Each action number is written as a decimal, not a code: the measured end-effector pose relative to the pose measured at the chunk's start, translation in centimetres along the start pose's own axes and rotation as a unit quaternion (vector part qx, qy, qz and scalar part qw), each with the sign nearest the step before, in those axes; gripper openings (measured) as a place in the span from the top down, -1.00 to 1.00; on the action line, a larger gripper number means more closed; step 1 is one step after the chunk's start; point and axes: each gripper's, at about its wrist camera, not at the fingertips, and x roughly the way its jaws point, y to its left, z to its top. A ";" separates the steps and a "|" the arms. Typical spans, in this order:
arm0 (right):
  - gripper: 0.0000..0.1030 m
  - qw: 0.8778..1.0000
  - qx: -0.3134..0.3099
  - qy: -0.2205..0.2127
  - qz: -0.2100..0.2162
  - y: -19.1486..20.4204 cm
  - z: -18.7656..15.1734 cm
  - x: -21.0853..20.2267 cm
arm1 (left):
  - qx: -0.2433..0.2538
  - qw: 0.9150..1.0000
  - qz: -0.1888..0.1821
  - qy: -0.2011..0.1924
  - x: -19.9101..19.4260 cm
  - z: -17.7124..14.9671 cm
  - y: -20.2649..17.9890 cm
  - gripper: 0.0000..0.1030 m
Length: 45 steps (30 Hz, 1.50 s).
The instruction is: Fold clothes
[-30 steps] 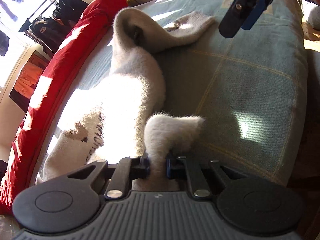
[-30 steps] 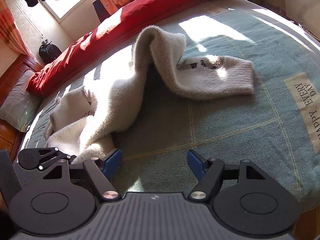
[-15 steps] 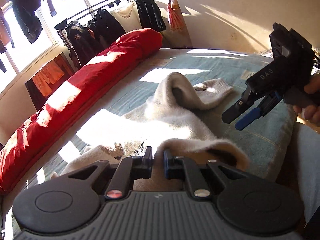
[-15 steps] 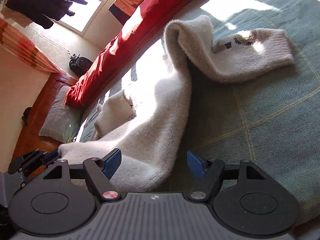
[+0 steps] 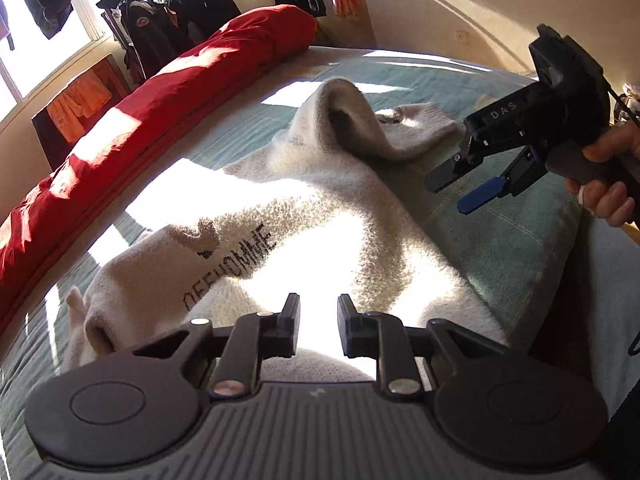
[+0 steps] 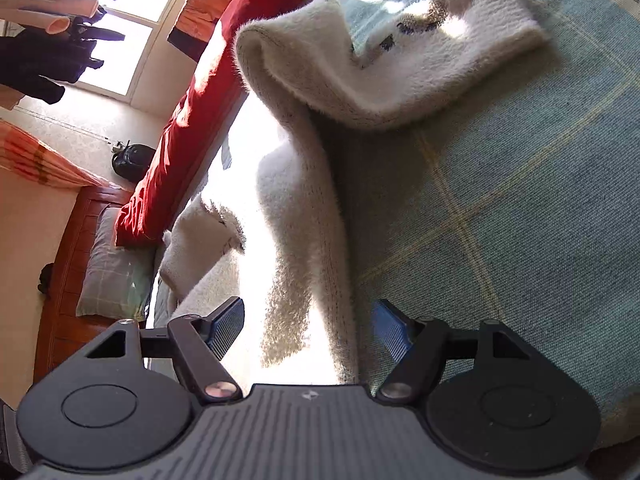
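Left gripper [image 5: 318, 332] parted over the sunlit hem, gripping nothing; right gripper [image 6: 308, 330] spread wide astride the near edge, seemingly poised to pinch; cream fuzzy sweater [image 5: 320, 220] sprawled rumpled across teal bedspread [image 6: 500, 200], far sleeve [image 6: 440, 64] doubled back, red duvet [image 5: 160, 96] beyond

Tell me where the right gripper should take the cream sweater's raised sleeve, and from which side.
Grip the sleeve's cuff, which lies flat on the blue bedspread with a free ribbed edge. The right gripper, open, would likely come in from the bedspread's bare side, low, since the humped fold blocks the other approach.
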 end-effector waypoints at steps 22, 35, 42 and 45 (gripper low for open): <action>-0.46 0.970 0.200 -0.141 -0.008 -9.2 10.4 3.1 | -0.095 0.995 -0.024 0.016 4.3 0.5 -1.6 0.02; 0.41 0.956 0.190 -0.220 -0.041 -11.0 15.0 3.0 | -0.101 0.995 -0.023 0.015 5.1 1.2 -1.5 -0.03; 0.68 0.957 0.118 -0.250 -0.084 -9.9 18.0 -0.2 | -0.101 0.995 -0.019 0.019 5.3 1.2 -1.5 -0.03; 0.73 0.954 0.084 -0.266 -0.106 -9.0 19.5 -2.0 | -0.100 0.995 -0.018 0.018 5.3 1.3 -1.5 -0.04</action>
